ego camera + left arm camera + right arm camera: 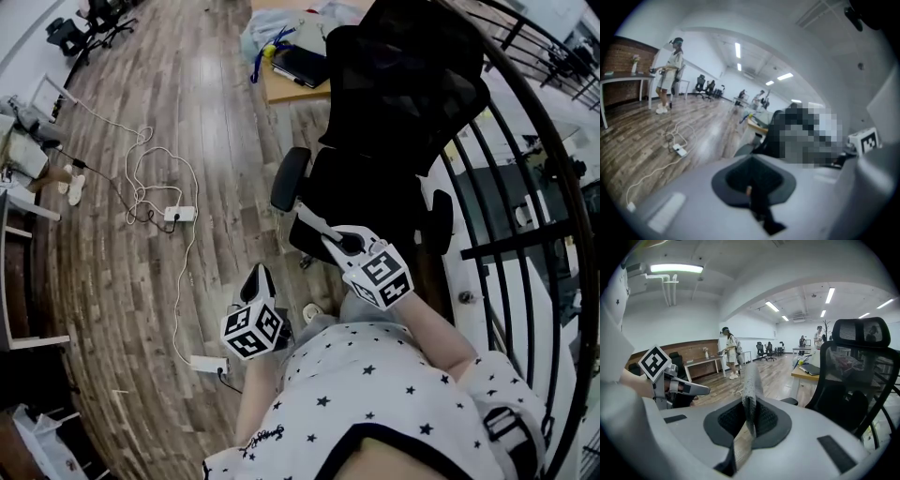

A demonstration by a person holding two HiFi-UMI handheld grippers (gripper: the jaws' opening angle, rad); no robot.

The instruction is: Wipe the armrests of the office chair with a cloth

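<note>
Your right claw (750, 380) is closed, its 2 pads pressed flat together with nothing between them. In the head view it reaches toward the chair (394, 103) at upper middle. Your left claw (258, 281) sits lower, at bottom centre. Its own view is blurred, but the jaws look shut and empty too.

No cloth shows in any view, so I judge the wiping not yet begun. 1 armrest (289, 178) lies just beyond the right claw's tips, and the other is at the right. You seem lined up for that nearer armrest, but you'd need a cloth first.
</note>
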